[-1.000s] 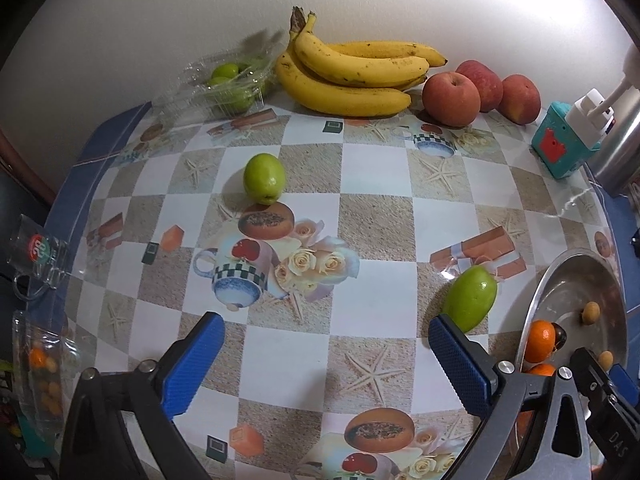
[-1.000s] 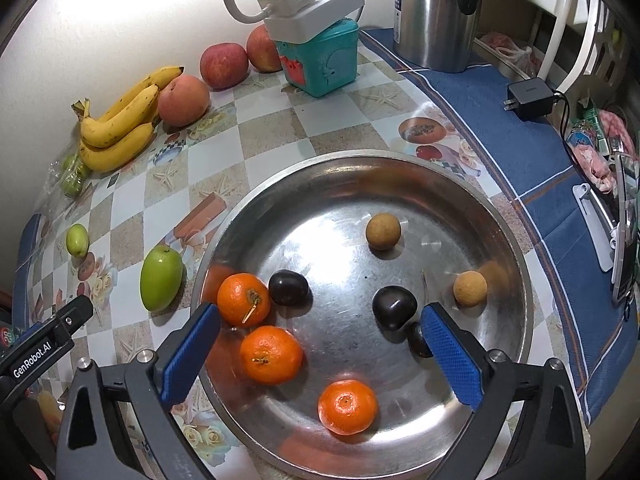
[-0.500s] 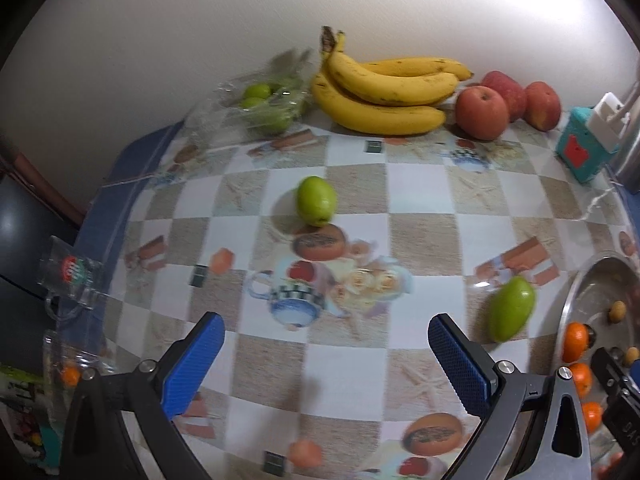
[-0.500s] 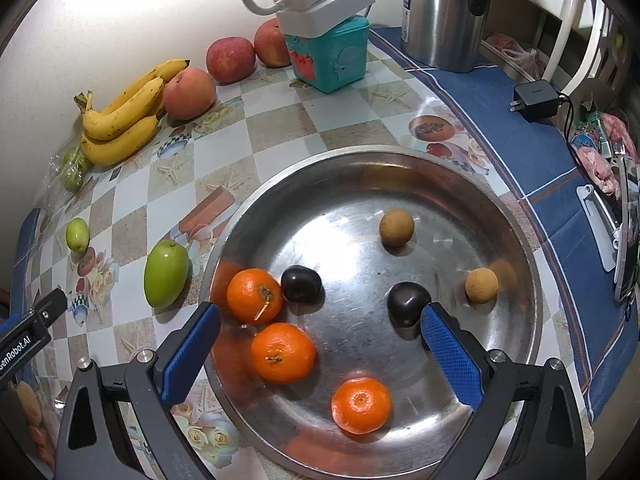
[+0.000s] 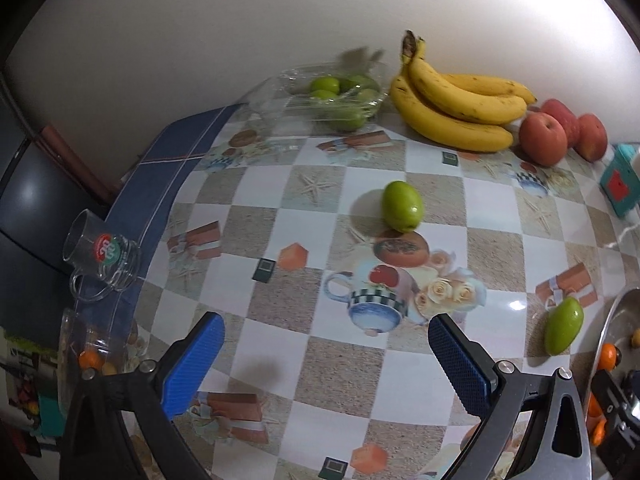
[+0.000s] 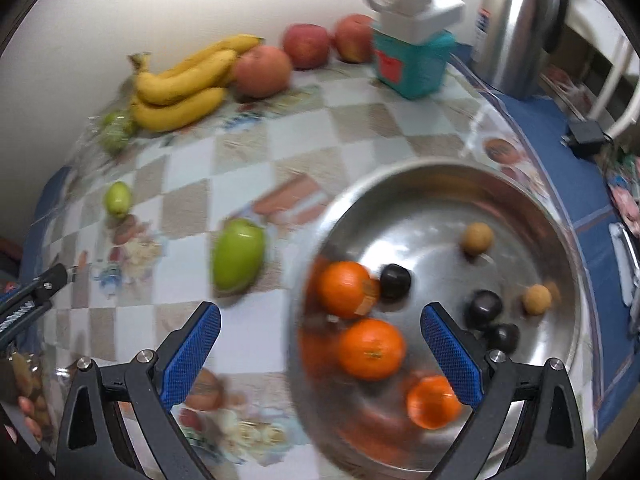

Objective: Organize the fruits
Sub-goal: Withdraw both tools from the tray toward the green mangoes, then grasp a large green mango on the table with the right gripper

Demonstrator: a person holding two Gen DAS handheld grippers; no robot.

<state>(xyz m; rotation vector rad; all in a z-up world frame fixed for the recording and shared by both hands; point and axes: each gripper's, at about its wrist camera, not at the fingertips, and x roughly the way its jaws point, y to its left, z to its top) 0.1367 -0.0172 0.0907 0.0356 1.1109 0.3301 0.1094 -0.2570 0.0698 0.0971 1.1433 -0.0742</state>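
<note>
Holding both my hand-held grippers, left (image 5: 326,354) and right (image 6: 320,342), agape and empty, near the oblong green fruit (image 6: 238,254) left of the round steel tray (image 6: 568,240).

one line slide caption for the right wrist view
Open right gripper over round steel tray of oranges, green mango beside it.

The right wrist view is motion-blurred; the left wrist view cuts the metal tray (image 5: 612,320) at its right edge.
</note>
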